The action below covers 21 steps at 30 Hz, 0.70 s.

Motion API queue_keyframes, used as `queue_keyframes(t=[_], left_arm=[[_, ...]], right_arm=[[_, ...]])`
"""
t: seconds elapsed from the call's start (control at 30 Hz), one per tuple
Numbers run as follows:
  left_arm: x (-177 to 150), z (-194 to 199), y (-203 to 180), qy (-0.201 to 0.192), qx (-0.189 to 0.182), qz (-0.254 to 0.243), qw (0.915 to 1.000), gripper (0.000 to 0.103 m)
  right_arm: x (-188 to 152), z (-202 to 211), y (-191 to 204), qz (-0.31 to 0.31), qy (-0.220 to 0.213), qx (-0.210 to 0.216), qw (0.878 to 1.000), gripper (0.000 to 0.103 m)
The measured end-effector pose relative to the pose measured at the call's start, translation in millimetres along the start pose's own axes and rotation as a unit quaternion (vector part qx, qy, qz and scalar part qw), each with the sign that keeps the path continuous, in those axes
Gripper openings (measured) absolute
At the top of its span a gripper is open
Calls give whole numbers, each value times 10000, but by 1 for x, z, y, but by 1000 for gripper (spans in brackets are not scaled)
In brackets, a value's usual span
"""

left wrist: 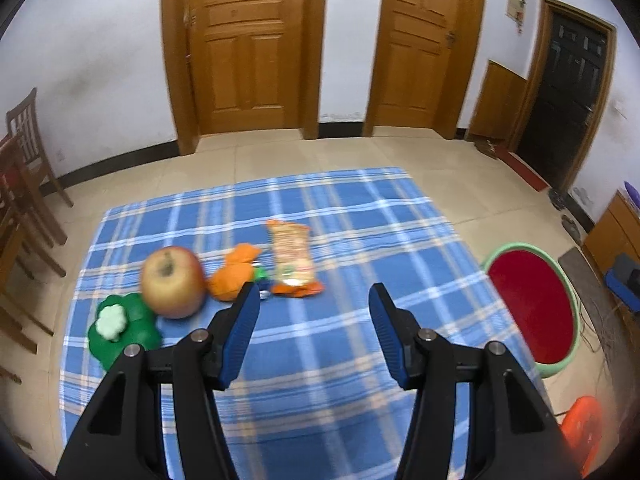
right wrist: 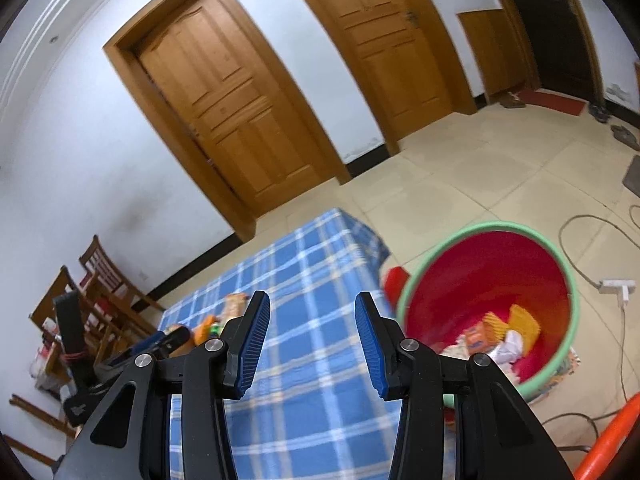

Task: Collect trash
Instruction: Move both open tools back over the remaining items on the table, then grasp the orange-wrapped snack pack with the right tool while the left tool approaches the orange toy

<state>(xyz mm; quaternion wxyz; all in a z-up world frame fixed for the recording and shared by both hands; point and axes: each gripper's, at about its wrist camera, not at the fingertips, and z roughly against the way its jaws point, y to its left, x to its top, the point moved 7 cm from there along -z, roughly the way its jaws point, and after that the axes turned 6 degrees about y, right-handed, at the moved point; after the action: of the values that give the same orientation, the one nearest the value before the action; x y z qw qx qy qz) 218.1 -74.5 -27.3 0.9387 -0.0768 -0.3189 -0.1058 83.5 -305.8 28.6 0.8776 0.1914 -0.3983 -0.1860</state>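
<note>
white walls (left wrist: pixel 100 60) with a dark skirting hold two closed wooden doors (left wrist: pixel 244 44), a dark door (left wrist: pixel 568 92) stands further right, beige floor tiles (left wrist: pixel 460 168) spread below, and wooden chairs (left wrist: pixel 24 184) stand at the left.

Both wrist views look down over the shared checked cloth (left wrist: pixel 320 340) (right wrist: pixel 304 272).

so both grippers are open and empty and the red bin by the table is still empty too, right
Not quite. Both the left gripper and right gripper are open and empty, but the red bin already holds wrappers, as the right wrist view shows.
</note>
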Motion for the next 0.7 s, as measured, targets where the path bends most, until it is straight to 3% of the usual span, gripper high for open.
queue_keyframes(t=[0.43, 0.7], left_arm=[[-1, -22, 79, -113, 186, 675, 9975, 56], [-13, -34, 99, -106, 121, 909, 9957, 56]], right_arm=[[-10, -86, 79, 317, 473, 145, 9983, 45], [-34, -155, 109, 649, 981, 34, 9931, 45]])
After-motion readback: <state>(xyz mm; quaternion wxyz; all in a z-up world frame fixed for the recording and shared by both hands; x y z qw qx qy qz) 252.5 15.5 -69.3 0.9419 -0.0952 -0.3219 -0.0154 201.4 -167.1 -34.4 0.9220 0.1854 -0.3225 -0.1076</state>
